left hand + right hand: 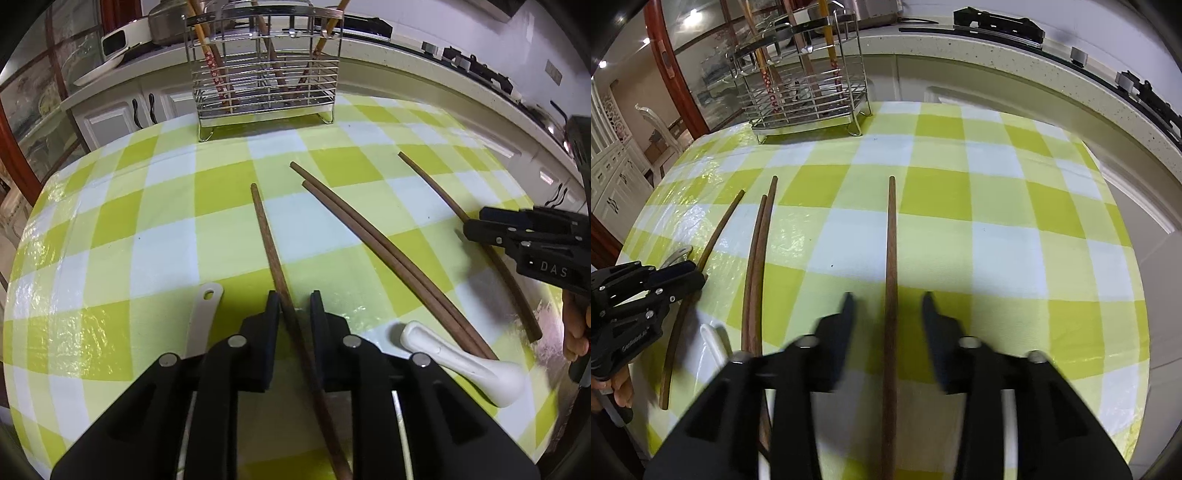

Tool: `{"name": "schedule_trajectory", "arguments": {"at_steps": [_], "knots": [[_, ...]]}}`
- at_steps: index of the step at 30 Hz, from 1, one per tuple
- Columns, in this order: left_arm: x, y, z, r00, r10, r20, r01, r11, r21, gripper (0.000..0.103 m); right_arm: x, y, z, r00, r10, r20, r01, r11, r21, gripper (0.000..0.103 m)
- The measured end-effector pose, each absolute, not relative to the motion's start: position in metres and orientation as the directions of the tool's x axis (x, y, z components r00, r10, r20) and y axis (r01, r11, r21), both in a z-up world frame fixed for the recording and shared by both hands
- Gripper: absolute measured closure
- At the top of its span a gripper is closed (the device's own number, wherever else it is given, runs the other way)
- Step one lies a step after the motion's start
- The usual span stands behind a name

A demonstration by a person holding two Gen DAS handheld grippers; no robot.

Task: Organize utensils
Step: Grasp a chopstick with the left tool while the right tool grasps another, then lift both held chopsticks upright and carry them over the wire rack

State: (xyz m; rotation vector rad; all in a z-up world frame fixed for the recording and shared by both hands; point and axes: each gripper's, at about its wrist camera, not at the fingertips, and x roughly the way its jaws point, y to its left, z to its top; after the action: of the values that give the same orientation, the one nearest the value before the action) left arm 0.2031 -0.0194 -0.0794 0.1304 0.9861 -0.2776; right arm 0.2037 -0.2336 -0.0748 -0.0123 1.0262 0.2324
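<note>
My left claw (pixel 294 303) was open a little around one brown chopstick (pixel 273 258) lying on the checked cloth (pixel 147 229). My right claw (pixel 888 304) was open over another chopstick (pixel 891 236). The wire rack (pixel 264 79) stood far back.

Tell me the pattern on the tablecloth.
The tablecloth has a lime-green, pale-green and white check, clearest in the right wrist view.

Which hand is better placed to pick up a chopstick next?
Left, probably. The left claw straddles the leftmost chopstick with only a narrow gap left. The right claw straddles the rightmost chopstick but stands much wider open.
</note>
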Motion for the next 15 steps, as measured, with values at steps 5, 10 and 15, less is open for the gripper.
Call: {"name": "schedule_trajectory", "arguments": {"at_steps": [5, 10, 15], "knots": [[0.204, -0.022, -0.08, 0.518, -0.157, -0.841, 0.3, 0.954, 0.006, 0.087, 0.207, -0.228, -0.079, 0.5, 0.154, -0.852, -0.21, 0.976, 0.053, 0.061], [0.208, -0.019, -0.08, 0.519, -0.166, -0.838, 0.293, 0.956, -0.008, 0.095, 0.209, -0.228, -0.079, 0.512, 0.152, -0.846, -0.223, 0.974, 0.04, 0.087], [0.209, -0.012, -0.076, 0.524, -0.201, -0.828, 0.283, 0.958, -0.054, 0.096, 0.207, -0.229, -0.079, 0.513, 0.172, -0.841, -0.24, 0.969, 0.052, 0.095]]}}
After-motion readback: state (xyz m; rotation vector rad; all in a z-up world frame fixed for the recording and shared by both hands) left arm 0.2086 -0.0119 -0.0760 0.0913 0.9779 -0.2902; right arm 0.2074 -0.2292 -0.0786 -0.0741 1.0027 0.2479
